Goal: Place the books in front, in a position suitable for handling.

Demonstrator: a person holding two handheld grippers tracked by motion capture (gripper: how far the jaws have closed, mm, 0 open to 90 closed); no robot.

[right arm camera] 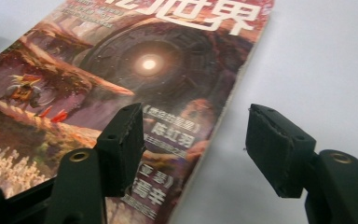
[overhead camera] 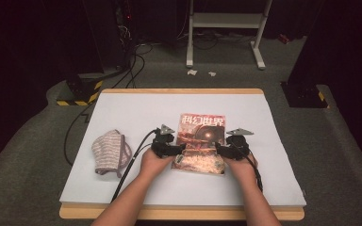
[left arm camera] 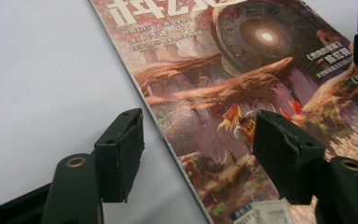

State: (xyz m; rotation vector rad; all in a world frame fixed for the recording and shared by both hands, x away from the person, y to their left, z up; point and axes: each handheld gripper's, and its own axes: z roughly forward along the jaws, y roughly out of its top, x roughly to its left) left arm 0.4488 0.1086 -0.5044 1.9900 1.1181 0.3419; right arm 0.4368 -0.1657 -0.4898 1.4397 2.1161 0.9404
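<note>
A magazine (overhead camera: 201, 143) lies flat on the white bench (overhead camera: 136, 106), cover up, a little right of the middle and towards the near edge. The left gripper (overhead camera: 179, 149) sits at its left edge, jaws wide, one over the bare bench and one over the cover, with the edge between them and neither pad pressing on it. The right gripper (overhead camera: 220, 149) straddles the right edge the same way, jaws wide and not gripping. Well apart to the left, a knitted cap (overhead camera: 108, 151) rests on the bench.
</note>
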